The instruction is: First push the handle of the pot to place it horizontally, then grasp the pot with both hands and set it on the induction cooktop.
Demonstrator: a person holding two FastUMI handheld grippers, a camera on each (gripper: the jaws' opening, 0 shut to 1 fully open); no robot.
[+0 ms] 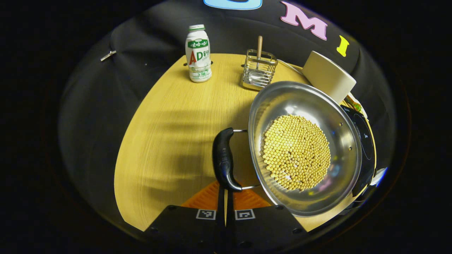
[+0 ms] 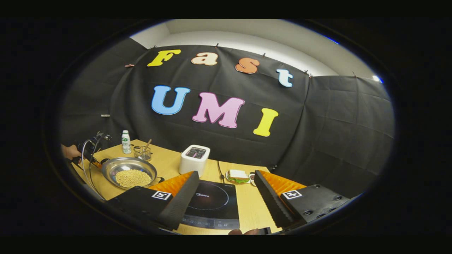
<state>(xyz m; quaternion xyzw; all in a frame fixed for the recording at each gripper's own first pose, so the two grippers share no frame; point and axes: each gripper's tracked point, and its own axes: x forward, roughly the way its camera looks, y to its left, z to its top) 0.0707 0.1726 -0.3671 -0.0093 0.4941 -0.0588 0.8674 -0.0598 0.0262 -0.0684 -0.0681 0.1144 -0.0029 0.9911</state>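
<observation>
The steel pot (image 1: 339, 151) holds yellow beans (image 1: 296, 151) and stands on the wooden table (image 1: 169, 141). Its black loop handle (image 1: 223, 158) points toward me on the pot's left side. My left gripper (image 1: 225, 197) is shut, its tips right at the handle's near end, nothing held between them. The black induction cooktop (image 1: 365, 141) lies just beyond the pot. In the right gripper view the pot (image 2: 129, 165) sits far left, with the left gripper (image 2: 86, 148) and a hand behind it. My right gripper (image 2: 224, 206) is wide open above the cooktop (image 2: 212, 201), holding nothing.
A white drink bottle (image 1: 198, 53) and a wire rack (image 1: 259, 70) with a wooden utensil stand at the table's far edge. A white toaster (image 2: 194, 158) sits behind the cooktop, with a cable and a sandwich (image 2: 238, 175) to its right.
</observation>
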